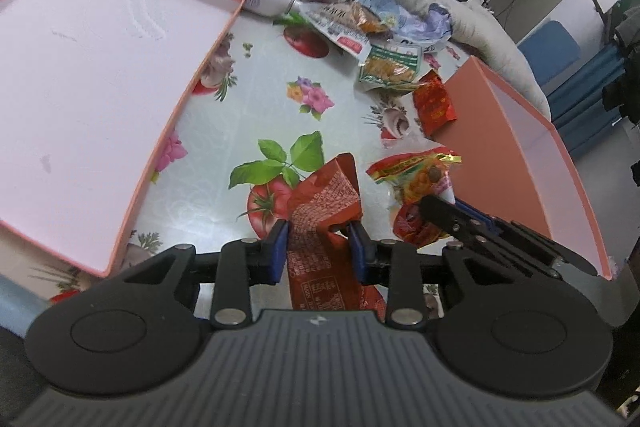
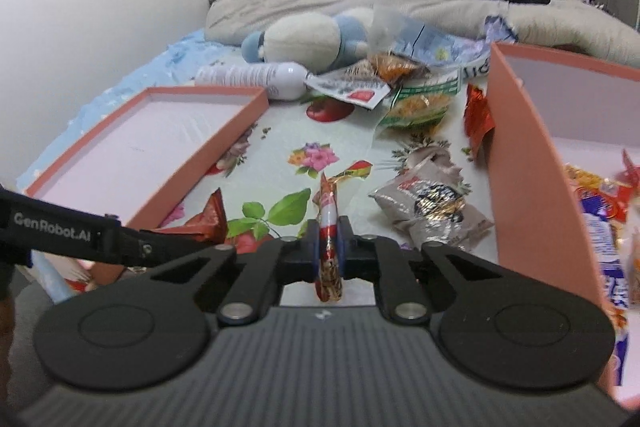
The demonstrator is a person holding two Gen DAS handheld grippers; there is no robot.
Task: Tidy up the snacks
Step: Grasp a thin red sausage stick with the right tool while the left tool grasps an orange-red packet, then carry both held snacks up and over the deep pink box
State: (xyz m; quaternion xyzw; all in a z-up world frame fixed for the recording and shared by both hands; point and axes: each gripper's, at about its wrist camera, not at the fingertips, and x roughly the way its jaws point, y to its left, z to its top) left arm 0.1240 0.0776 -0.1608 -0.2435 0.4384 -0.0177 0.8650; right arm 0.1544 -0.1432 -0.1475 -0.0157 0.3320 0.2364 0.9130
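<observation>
A: Both grippers are loaded. The left gripper (image 1: 320, 239) is clamped on an orange-red snack packet (image 1: 320, 203), and the right gripper (image 2: 329, 241) is pinched almost shut on a thin red-and-white packet (image 2: 329, 227). Both packets sit just beside the deep pink box (image 2: 524, 163), on its outer side.

B: I'd carry each clear over that box's wall before letting go. The foil looks slippery, so keep the squeeze firm and lower into the box rather than dropping from the rim.

A: Anything one camera misses?

B: The right wrist view sees inside the deep pink box: packets already lie there. The left wrist view shows only bare lining. It does show the right gripper holding a yellow-and-red packet's end, and the shallow pink lid (image 1: 100, 87), far from the box, with nothing in it.
</observation>
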